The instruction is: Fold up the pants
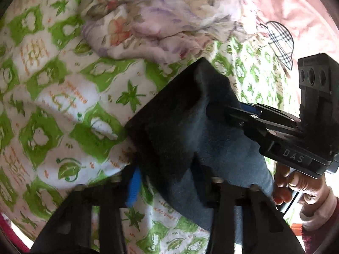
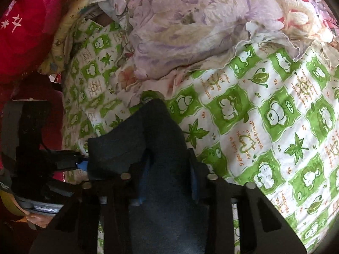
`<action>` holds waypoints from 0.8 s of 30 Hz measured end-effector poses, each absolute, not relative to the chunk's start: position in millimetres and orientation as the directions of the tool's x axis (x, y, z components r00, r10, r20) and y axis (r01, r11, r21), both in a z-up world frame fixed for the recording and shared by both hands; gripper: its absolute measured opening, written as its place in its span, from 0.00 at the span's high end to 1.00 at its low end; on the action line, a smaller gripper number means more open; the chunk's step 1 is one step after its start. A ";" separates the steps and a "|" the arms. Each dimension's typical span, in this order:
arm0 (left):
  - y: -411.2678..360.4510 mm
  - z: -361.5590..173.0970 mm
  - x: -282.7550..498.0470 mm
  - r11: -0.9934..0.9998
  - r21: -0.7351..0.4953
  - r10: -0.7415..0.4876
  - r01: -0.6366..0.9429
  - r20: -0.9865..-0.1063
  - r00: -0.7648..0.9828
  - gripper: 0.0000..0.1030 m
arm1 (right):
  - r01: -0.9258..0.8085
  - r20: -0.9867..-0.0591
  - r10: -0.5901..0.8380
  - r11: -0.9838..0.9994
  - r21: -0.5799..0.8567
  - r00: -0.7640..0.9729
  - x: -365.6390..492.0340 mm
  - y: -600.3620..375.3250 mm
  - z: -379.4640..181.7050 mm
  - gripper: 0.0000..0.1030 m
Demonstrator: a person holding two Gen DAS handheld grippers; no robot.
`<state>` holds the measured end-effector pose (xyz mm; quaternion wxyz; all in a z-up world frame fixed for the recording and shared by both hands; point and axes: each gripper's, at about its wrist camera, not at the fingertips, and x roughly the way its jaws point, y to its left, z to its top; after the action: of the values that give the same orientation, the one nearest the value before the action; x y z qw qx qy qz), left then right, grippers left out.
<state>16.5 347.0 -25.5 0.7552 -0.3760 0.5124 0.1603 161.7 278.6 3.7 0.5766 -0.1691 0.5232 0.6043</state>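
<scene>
Here the pants (image 1: pixel 186 124), a dark navy-blue cloth, hang bunched between the two grippers above a bed whose sheet (image 1: pixel 53 97) is checked in green and white with leaves and small cartoon figures. In the left wrist view the right gripper (image 1: pixel 224 114) comes in from the right side, its jaws clamped on a fold of the pants, with a strip of blue pad showing just behind the cloth; the person's right hand (image 1: pixel 296 186) grips its handle below. The left gripper (image 1: pixel 169 182) sits at the bottom of that same view, and the cloth runs down between its fingers, one blue pad (image 1: pixel 133 187) bare at the left; its jaws look closed on the pants. The right wrist view shows the same hold from the other side, the pants (image 2: pixel 161 148) rising out of the right gripper's fingers. A crumpled floral quilt (image 2: pixel 201 21) lies further back on the bed, and a red pillow (image 2: pixel 27 21) rests beside it.
</scene>
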 end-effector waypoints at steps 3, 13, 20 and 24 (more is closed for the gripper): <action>346.5 -19.0 17.6 0.667 -0.418 -0.153 -0.616 -0.887 0.436 0.74 | -0.863 -0.786 0.552 0.216 0.457 -0.278 162.9 271.1 12.5 0.75; 307.6 47.1 14.2 0.711 -0.420 -0.087 -0.564 -0.849 0.522 0.78 | -0.824 -0.672 0.687 0.191 0.533 -0.276 169.7 209.6 68.2 0.76; 260.8 81.3 17.5 0.743 -0.446 -0.102 -0.500 -0.813 0.573 0.79 | -0.810 -0.625 0.744 0.205 0.550 -0.236 171.1 146.3 92.2 0.76; 225.1 97.1 23.7 0.783 -0.435 -0.110 -0.444 -0.800 0.590 0.80 | -0.791 -0.598 0.777 0.235 0.564 -0.195 175.1 103.6 97.4 0.77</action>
<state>23.7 225.1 97.1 0.8347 -0.3137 0.4413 0.1002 175.1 103.6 97.4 0.6344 -0.0076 0.4639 0.6183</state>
